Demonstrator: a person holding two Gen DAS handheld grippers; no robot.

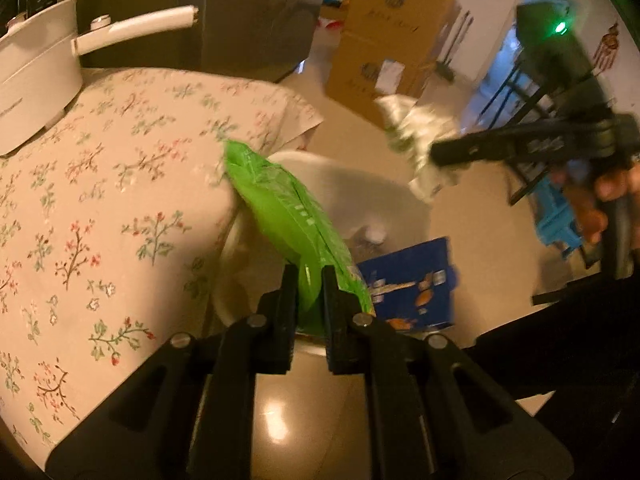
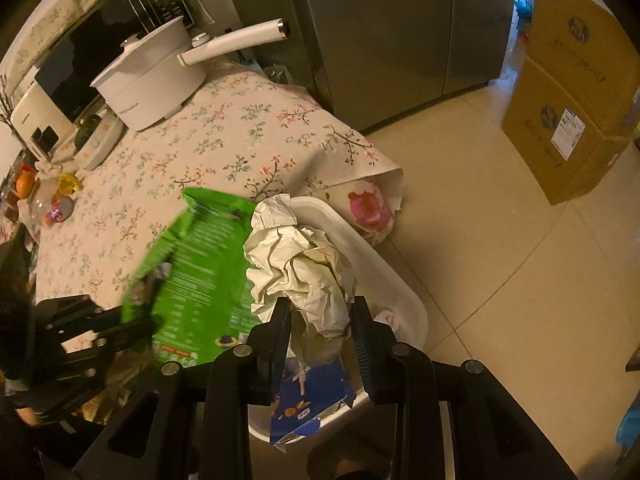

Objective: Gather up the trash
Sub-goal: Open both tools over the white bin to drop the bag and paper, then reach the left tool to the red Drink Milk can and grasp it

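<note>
My left gripper is shut on the lower end of a green snack bag, which hangs over a white bin beside the table. In the right wrist view the green snack bag shows its printed face, with the left gripper at its lower left corner. My right gripper is shut on a crumpled white paper above the white bin. In the left wrist view the right gripper holds the crumpled paper, blurred, at the upper right. A blue carton lies inside the bin.
A table with a floral cloth carries a white pot with a long handle, a microwave and small items at its left edge. A grey fridge stands behind. Cardboard boxes stand on the tiled floor.
</note>
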